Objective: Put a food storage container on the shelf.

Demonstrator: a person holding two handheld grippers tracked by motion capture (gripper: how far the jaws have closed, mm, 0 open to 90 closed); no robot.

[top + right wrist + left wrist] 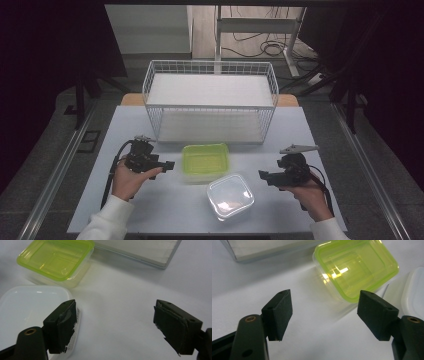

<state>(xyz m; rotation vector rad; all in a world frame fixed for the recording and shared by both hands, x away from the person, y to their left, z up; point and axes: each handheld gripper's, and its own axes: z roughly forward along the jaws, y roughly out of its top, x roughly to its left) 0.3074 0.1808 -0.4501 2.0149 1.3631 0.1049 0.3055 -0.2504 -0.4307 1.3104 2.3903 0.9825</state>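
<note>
Containers number two: one green-lidded box (pixel 205 161) beside one clear box (pixel 230 196), both on the table (pixel 125 125). One wire basket (pixel 210 100) behind. Left gripper (pixel 169 164) and right gripper (pixel 262 174) both gape, empty.

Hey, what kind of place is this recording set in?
Probably a lab or workshop set up for recording, not a home. A white table stands among dark curtains, cables trail over the floor behind, and a wire basket and two plastic containers, green container and clear container, are laid out.
</note>
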